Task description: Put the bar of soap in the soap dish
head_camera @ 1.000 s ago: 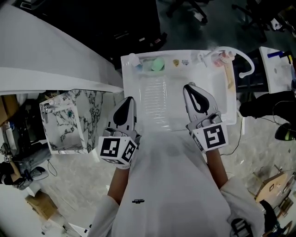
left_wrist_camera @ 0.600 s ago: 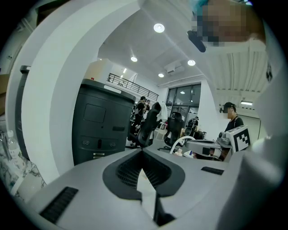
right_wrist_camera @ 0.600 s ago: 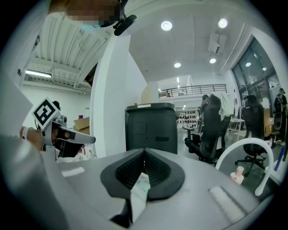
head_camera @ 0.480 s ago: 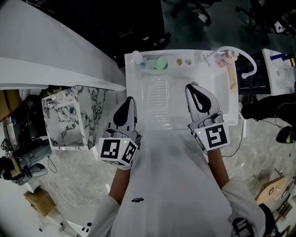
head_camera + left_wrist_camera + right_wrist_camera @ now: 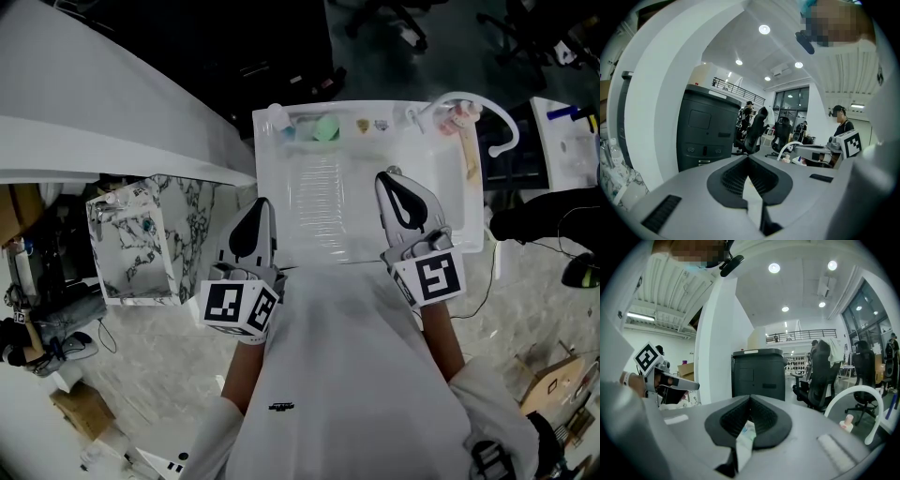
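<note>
A pale green bar of soap (image 5: 324,128) lies at the far rim of the white sink (image 5: 441,225), beside a small bluish piece (image 5: 286,132) that may be the soap dish; I cannot tell for sure. My left gripper (image 5: 265,201) hovers at the sink's near left corner, jaws shut and empty. Over the sink's near right part my right gripper (image 5: 387,174) is also shut with nothing in it. The left gripper view shows the left gripper (image 5: 748,157) with its jaws meeting at the tip. The right gripper (image 5: 750,397) looks the same in its own view.
A white arched faucet (image 5: 499,120) and a wooden strip (image 5: 466,155) sit at the sink's right rim. A small white bottle (image 5: 273,117) stands at its far left corner. A marble-patterned box (image 5: 141,246) stands left of the sink. Office chairs (image 5: 825,376) lie beyond.
Both grippers stay where they were, still shut. Only the head view has shifted slightly.
</note>
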A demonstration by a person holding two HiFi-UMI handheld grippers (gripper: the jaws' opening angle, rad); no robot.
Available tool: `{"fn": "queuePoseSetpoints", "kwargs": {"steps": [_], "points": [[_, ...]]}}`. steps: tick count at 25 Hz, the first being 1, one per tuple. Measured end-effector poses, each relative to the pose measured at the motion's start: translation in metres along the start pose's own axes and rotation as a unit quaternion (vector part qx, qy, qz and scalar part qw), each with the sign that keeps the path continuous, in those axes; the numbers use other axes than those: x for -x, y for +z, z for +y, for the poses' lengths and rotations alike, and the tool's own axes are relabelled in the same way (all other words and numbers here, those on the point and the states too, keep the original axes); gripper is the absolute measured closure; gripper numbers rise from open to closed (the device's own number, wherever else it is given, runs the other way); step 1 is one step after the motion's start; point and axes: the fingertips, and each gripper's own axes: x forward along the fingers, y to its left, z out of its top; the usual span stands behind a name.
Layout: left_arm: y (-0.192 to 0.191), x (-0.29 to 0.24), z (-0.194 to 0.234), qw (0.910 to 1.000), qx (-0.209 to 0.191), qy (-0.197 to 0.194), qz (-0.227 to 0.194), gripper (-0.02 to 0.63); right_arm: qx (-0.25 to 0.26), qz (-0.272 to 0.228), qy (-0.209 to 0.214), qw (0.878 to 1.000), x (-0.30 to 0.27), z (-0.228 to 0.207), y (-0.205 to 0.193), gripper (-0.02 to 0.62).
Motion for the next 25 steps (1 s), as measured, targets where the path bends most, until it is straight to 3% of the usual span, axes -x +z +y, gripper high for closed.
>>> {"fn": "queuePoseSetpoints", "kwargs": {"steps": [19,25], "points": [[-0.0011,-0.0019,0.0015,1.0,0.003,-0.002,0.004,0.598,0.0,0.003,0.0,1.0,-0.0022,0.002,-0.002,0.586],[-0.0024,-0.0045,0.0059,1.0,0.005,0.0,0.005,0.598,-0.008,-0.005,-0.017,1.0,-0.0039,-0.0033,-0.0005,0.586]]}}
